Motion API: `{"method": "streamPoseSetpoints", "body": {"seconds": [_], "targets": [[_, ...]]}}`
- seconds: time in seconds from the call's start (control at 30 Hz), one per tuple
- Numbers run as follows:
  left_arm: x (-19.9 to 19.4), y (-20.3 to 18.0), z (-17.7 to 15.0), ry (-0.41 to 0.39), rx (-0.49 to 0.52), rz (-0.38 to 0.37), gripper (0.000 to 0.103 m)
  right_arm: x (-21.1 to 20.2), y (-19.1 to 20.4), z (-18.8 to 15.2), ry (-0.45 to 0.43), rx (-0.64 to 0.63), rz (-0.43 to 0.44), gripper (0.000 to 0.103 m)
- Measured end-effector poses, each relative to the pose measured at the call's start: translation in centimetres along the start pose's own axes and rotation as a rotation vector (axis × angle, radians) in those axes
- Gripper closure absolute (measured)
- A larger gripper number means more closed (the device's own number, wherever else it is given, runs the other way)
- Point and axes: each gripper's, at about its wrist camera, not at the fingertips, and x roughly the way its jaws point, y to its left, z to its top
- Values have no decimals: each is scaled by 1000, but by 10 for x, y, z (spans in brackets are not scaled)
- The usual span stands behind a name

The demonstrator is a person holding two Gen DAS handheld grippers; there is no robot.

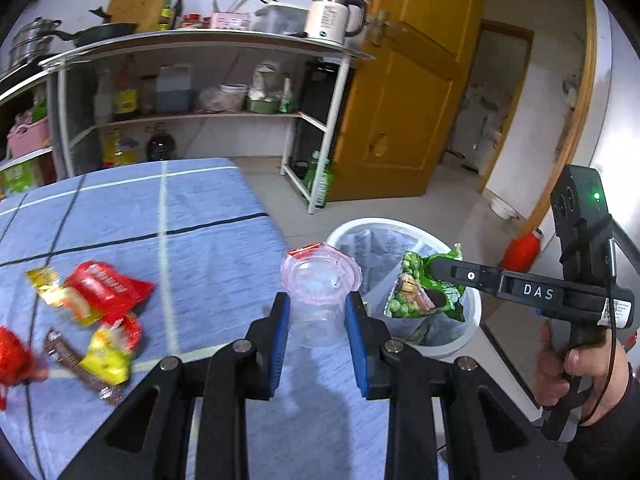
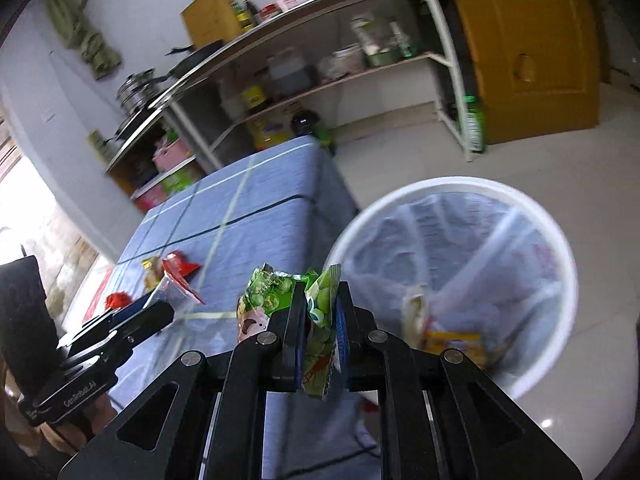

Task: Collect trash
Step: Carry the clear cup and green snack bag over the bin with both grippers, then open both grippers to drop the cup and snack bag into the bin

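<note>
My left gripper (image 1: pixel 318 312) is shut on a clear plastic cup (image 1: pixel 320 284) with a pinkish rim, held near the right edge of the blue checked tablecloth (image 1: pixel 192 216). To its right my right gripper (image 2: pixel 318 312) is shut on a green snack packet (image 2: pixel 322 312); the same green snack packet (image 1: pixel 424 292) hangs over the white trash bin (image 1: pixel 472 308), which has a clear liner. In the right wrist view the white trash bin (image 2: pixel 560 240) lies just ahead to the right, with wrappers inside. Several red, yellow and brown wrappers (image 1: pixel 100 312) lie on the cloth at left.
A white metal shelf (image 1: pixel 332 120) with bottles, pots and a kettle (image 1: pixel 332 16) stands behind the table. A yellow wooden door (image 1: pixel 408 92) is open at the right. A person's hand (image 1: pixel 568 364) holds the right gripper's handle. Green bottles (image 1: pixel 318 180) stand on the floor.
</note>
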Motion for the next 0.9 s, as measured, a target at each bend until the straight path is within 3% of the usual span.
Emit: {"method": "streamPoseSetpoints", "body": {"seconds": [0.33,0.67,0.77,0.8,0.83,0.9], "targets": [[42,-46,15,45,51,-76,74,-12,-47,1,-21,82,-80,89],[90,-71,17,133,60,-109,73,-2,-76,0,7,132,-169,83],[98,-69,15,157,53,-107,73,-2,-80,0,0,141,-179,68],[100,-69,14,162,53,-105,73,-3,-82,0,-2,143,-179,56],[101,-68,14,166,52,-104,72,-3,-83,1,-4,143,-179,52],[101,-66,12,173,43,-108,72,-3,-83,1,-6,145,-175,52]]}}
